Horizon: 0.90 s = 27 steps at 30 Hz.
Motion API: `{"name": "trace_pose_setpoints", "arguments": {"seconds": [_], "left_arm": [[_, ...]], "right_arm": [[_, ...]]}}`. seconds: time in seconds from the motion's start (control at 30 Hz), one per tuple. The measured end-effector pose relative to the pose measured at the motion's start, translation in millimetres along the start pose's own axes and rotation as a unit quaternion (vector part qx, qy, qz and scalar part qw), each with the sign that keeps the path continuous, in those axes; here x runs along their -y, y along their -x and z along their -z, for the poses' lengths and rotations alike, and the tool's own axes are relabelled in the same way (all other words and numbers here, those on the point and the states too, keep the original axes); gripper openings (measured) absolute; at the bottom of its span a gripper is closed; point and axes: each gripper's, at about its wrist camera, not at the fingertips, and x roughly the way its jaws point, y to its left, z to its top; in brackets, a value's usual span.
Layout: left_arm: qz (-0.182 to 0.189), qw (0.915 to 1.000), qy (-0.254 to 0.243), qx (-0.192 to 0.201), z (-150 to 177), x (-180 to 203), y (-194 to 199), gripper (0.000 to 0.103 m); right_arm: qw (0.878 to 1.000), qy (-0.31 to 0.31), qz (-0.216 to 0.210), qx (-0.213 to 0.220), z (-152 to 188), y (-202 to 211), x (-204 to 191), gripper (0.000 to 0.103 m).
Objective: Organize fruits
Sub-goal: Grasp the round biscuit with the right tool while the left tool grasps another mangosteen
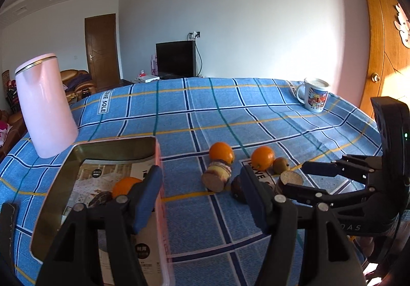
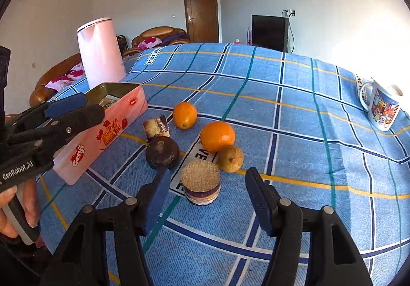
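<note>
Holding both tools with their fingers apart and nothing in them, I see my left gripper by the pink tin. My right gripper hangs over a round cake. Two oranges sit on the blue cloth; another orange lies inside the tin.

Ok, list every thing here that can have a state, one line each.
Pink tin: open, no lid on it, holding an orange and a dark fruit.
Left gripper: open, empty, over the tin's edge.
Right gripper: open, empty, jaws either side of the round woven-topped piece.
Mug: upright.
Pink jug: upright.
Two oranges on the cloth: loose, not yet in the tin.
</note>
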Motion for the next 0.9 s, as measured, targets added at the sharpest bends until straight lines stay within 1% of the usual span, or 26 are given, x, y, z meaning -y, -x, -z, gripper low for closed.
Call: {"name": "trace_pose_setpoints", "arguments": {"seconds": [0.03,0.1,0.17,0.27,0.33,0.5,0.53,0.57,0.63,0.7,0.73,0.9], "left_arm": [[0.004,1.0,-0.003,-0.005,1,3,-3,0.066],[0.007,0.9999,-0.007,-0.014,2,9,-8,0.066],[0.014,0.9996,-0.012,-0.02,3,15,-12,0.066],[0.022,0.9991,-0.019,-0.03,3,23,-17,0.066],[0.025,0.9988,-0.025,-0.034,3,28,-19,0.065],[0.035,0.9971,-0.038,-0.055,2,40,-29,0.063],[0.039,0.9965,-0.042,-0.061,2,43,-32,0.058],[0.041,0.9956,-0.046,-0.07,2,46,-35,0.053],[0.041,0.9941,-0.05,-0.087,2,50,-42,0.05],[0.041,0.993,-0.054,-0.096,2,53,-47,0.05],[0.039,0.9925,-0.056,-0.101,2,54,-49,0.047],[0.033,0.9898,-0.054,-0.128,1,55,-62,0.046]], "right_arm": [[1.0,0.001,-0.004,-0.008,-1,-3,-1,0.052],[1.0,0.01,-0.009,-0.029,-2,-12,-5,0.05],[0.999,0.005,-0.016,-0.04,-1,-15,-3,0.036],[0.999,-0.001,-0.026,-0.029,0,-9,0,0.036],[1.0,-0.008,-0.024,-0.005,0,2,4,0.036],[0.999,-0.025,0.018,0.039,-8,23,25,0.036],[0.998,-0.027,0.027,0.044,-10,25,28,0.036],[0.998,-0.026,0.037,0.047,-11,26,32,0.036],[0.997,-0.029,0.049,0.053,-13,27,38,0.036],[0.996,-0.031,0.054,0.058,-14,25,40,0.036],[0.996,-0.03,0.055,0.06,-14,24,40,0.036],[0.997,-0.03,0.044,0.059,-12,18,40,0.036]]}}
